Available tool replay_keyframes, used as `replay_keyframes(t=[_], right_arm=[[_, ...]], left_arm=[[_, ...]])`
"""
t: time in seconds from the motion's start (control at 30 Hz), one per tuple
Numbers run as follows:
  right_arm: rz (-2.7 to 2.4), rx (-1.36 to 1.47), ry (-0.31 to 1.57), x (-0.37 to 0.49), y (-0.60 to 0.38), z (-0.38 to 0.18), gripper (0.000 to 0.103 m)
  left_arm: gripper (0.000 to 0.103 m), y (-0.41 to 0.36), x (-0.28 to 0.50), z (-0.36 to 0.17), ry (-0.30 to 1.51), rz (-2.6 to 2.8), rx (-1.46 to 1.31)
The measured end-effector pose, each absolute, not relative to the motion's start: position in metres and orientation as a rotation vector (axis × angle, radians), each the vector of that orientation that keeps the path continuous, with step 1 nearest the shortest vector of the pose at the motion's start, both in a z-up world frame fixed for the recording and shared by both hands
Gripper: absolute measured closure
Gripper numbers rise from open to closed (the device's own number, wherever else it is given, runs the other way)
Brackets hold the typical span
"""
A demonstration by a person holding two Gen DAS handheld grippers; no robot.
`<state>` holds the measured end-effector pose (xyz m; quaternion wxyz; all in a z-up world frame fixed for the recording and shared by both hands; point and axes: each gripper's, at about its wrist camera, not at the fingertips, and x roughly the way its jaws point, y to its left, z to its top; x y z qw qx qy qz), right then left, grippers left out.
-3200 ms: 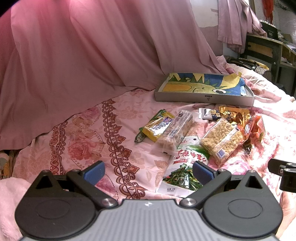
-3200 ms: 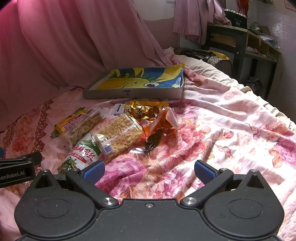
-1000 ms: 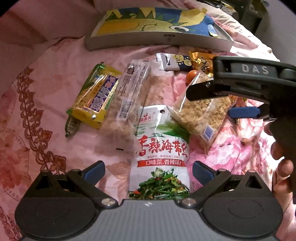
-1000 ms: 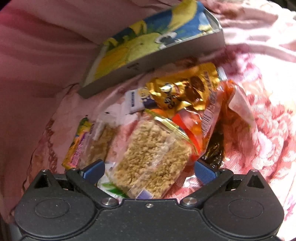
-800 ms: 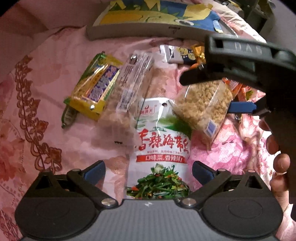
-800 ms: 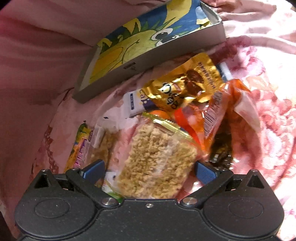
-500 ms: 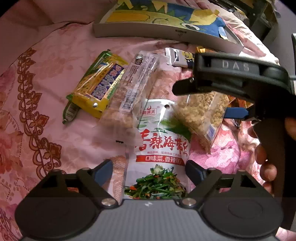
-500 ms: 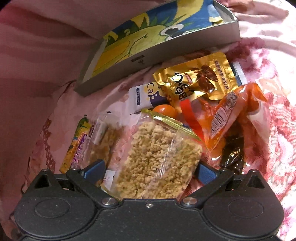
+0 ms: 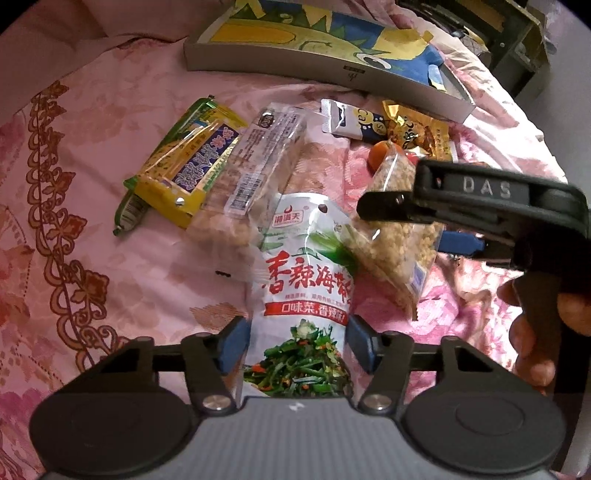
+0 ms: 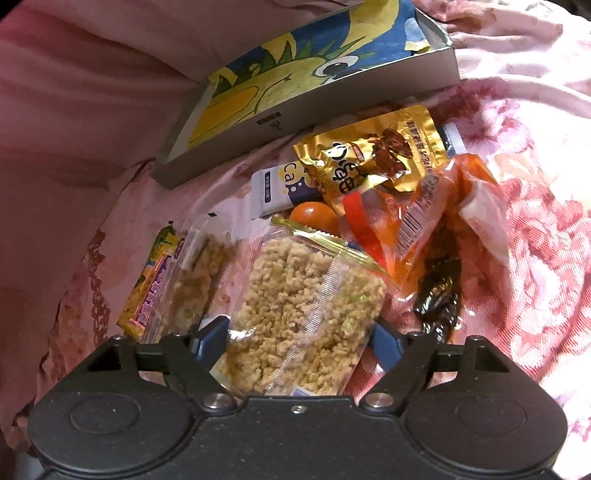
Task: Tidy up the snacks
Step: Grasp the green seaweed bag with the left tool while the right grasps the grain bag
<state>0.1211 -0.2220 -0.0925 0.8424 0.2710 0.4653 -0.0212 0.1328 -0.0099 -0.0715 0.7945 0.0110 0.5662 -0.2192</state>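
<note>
Snack packs lie on a pink floral bedspread. My left gripper (image 9: pixel 295 347) has its blue pads against both sides of the white-and-green seaweed snack pouch (image 9: pixel 306 295). My right gripper (image 10: pixel 295 339) has its pads against both sides of a clear bag of puffed-rice crackers (image 10: pixel 299 306), which also shows in the left wrist view (image 9: pixel 395 236). Beside them lie a yellow pack (image 9: pixel 188 162), a clear cracker sleeve (image 9: pixel 258 158), a white Ca pack (image 10: pixel 280 188), a gold pouch (image 10: pixel 373 155), an orange bag (image 10: pixel 428 221) and a small orange fruit (image 10: pixel 314 216).
An open grey box with a yellow-and-blue dinosaur print inside (image 10: pixel 306 107) lies behind the snacks; it also shows in the left wrist view (image 9: pixel 317 62). Pink drapery rises at the left. Dark furniture stands at the far right (image 9: pixel 517 33).
Both grippers have come down onto the snack pile and narrowed. The left one closed around the seaweed pouch and the right one around the puffed-rice bag.
</note>
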Motion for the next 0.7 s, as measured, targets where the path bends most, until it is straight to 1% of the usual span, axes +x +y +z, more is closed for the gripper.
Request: replay_keyframes(t=[0.27,0.53,0.7], right_arm=[[-0.033,0.615,0.973,0.11,-0.228,-0.087,0.022],[-0.036,0.679,0.946,0.097,-0.242,-0.082,0.022],[-0.027,0.689,0.921,0.092,-0.245,-0.077,0.022]], left_arm=[[0.05,-0.009,0.131,-0.067,1.221,-0.486,-0.022],[0.063,-0.008,0.128,-0.064,1.222,-0.52,-0.071],[0.066,-0.01,0.122,-0.06,1.213,-0.554,-0.097]])
